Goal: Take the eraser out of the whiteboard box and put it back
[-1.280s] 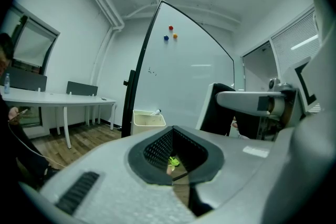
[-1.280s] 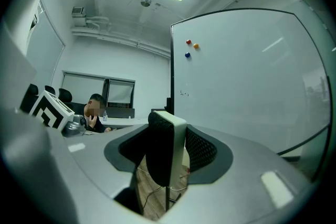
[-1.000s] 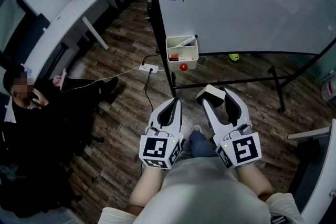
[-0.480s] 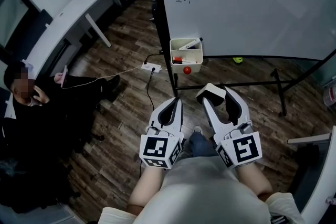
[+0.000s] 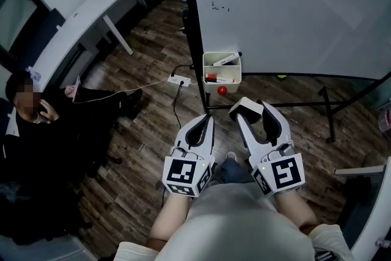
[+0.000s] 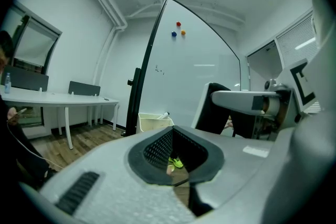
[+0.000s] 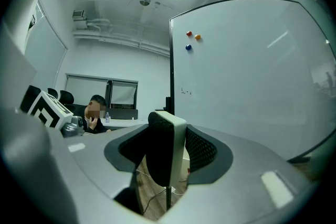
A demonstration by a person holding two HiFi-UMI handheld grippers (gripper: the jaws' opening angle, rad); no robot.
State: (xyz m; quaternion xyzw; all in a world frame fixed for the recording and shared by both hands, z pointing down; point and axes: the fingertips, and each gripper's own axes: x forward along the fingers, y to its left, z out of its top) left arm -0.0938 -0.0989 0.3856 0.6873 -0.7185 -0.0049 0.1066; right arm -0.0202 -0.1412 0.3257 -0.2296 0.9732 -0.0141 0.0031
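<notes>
Head view is showing the right gripper (image 5: 252,112) pinching the eraser (image 5: 245,108). The left gripper (image 5: 207,120) is pressing its jaws together beside it.

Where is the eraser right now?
In the head view, the eraser sits clamped in the right gripper, low and right of centre, below the white box hanging on the whiteboard.

- 2 grippers: left gripper (image 5: 205,121), right gripper (image 5: 255,110)
- 1 eraser (image 7: 163,155)
- 1 whiteboard (image 5: 293,3)
- 1 whiteboard box (image 5: 222,68)
- 3 magnets (image 7: 189,33) on the whiteboard: red, orange, blue
- 1 power strip (image 5: 178,79)
- 1 seated person (image 5: 36,150)
- 1 long white desk (image 5: 101,2)
</notes>
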